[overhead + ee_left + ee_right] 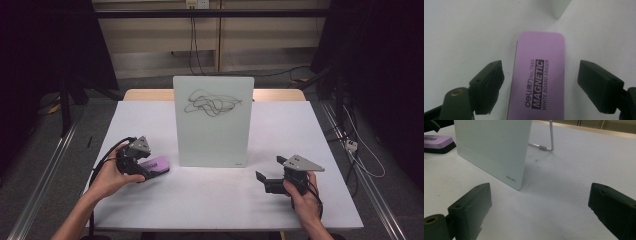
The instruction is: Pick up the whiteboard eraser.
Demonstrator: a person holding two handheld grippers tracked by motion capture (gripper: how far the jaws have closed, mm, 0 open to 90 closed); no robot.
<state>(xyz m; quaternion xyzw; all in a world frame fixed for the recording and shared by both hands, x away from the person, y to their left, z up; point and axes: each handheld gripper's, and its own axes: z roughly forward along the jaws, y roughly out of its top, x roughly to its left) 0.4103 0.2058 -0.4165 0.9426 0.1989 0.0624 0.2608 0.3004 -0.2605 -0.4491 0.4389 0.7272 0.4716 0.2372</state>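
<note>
A purple whiteboard eraser [156, 164] lies flat on the white table, left of a standing whiteboard [213, 121] that bears a black scribble [210, 103]. My left gripper [147, 171] is down over the eraser's near end. In the left gripper view the eraser [539, 77], printed "MAGNETIC WHITE BOARD ERASER", lies between the two jaws with a gap on each side, so the pads do not touch it. My right gripper [270, 174] rests on the table right of the board, open, with nothing between its fingers [471, 207]. The eraser [437, 142] also lies far left in the right gripper view.
The whiteboard [494, 147] leans on a wire stand [549, 146] behind it. The white table [220, 200] ends at a wooden strip [150, 94] at the back. Cables run across the floor beyond.
</note>
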